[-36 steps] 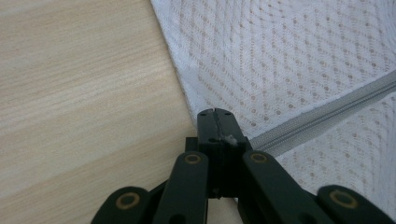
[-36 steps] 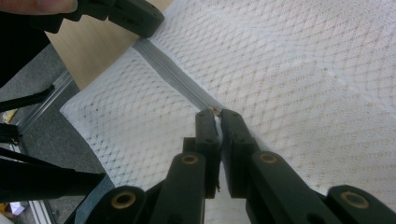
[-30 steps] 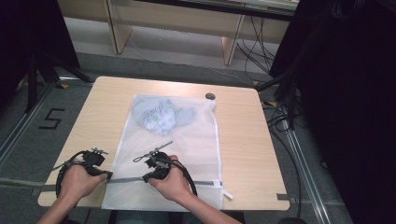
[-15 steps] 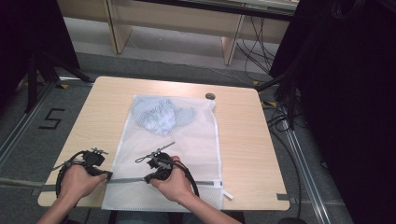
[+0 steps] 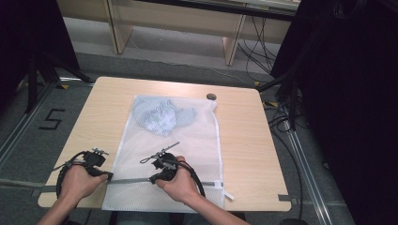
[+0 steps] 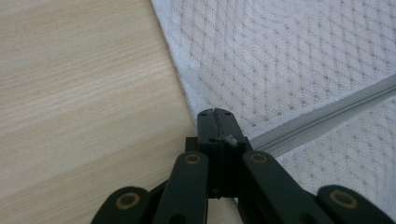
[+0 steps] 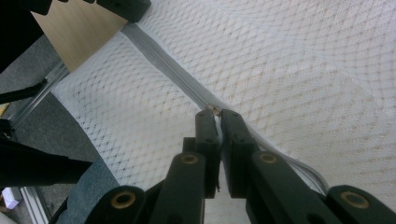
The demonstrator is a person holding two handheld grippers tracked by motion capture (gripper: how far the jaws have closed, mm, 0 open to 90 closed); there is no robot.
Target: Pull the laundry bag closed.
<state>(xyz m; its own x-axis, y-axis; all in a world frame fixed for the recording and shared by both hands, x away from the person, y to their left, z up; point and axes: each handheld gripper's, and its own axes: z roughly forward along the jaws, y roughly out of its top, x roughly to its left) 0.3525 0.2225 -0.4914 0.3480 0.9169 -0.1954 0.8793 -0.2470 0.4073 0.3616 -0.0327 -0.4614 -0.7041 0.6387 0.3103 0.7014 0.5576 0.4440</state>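
Observation:
A white mesh bag [image 5: 187, 136] lies flat on the wooden table [image 5: 244, 140], with a pale blue garment [image 5: 159, 116] inside at its far end. A grey zipper [image 5: 129, 180] crosses the bag's near end. My left gripper [image 5: 109, 176] is shut on the bag's left edge where the zipper ends [image 6: 215, 112]. Further right along the zipper [image 7: 159, 60], my right gripper [image 5: 152, 179] is shut on the zipper pull [image 7: 214, 110]. The left gripper's black tip also shows at the top of the right gripper view [image 7: 126, 7].
A small dark round object [image 5: 211, 96] sits by the bag's far right corner. A white tab [image 5: 229, 194] sticks out at the bag's near right. The table's near edge runs just behind both hands. Bare wood lies left and right of the bag.
The right gripper has edged very slightly to the right along the zipper. The left gripper has held its place.

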